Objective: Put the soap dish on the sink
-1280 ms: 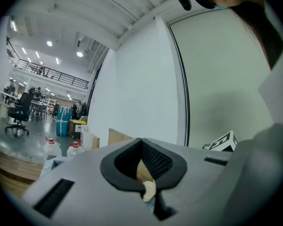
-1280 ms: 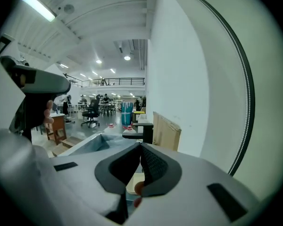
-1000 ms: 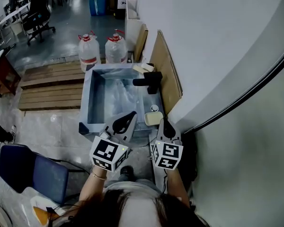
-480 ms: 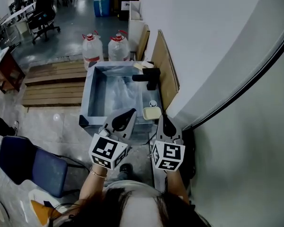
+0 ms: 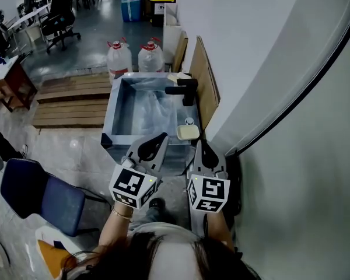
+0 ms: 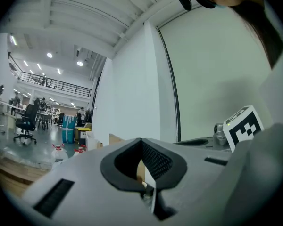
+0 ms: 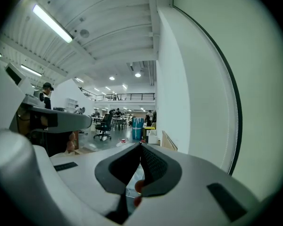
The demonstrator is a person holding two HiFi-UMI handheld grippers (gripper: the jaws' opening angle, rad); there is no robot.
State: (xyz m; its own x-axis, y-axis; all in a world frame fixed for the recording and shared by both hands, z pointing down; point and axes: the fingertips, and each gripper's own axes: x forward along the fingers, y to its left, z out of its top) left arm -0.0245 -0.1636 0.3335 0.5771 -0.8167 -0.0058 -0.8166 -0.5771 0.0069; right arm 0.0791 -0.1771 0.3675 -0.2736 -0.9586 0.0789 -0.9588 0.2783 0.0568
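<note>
while the left gripper (image 5: 161, 140) and right gripper (image 5: 203, 146) hang clenched and empty, the soap dish (image 5: 188, 132) sits on the sink (image 5: 111, 107) rim's near corner; a careless nudge could tip it in.

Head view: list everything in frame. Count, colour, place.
sink: one, grey, centre, beside the wall
tap: one, black, sink's right rim
soap dish: one, cream, right rim, near corner
water jugs: two, clear with red caps, floor beyond the sink
pallet: one, wood, left of the sink
chair: one, blue, lower left
left gripper: grey, jaws together, empty, over the sink's near edge
right gripper: grey, jaws together, empty, just short of the soap dish
</note>
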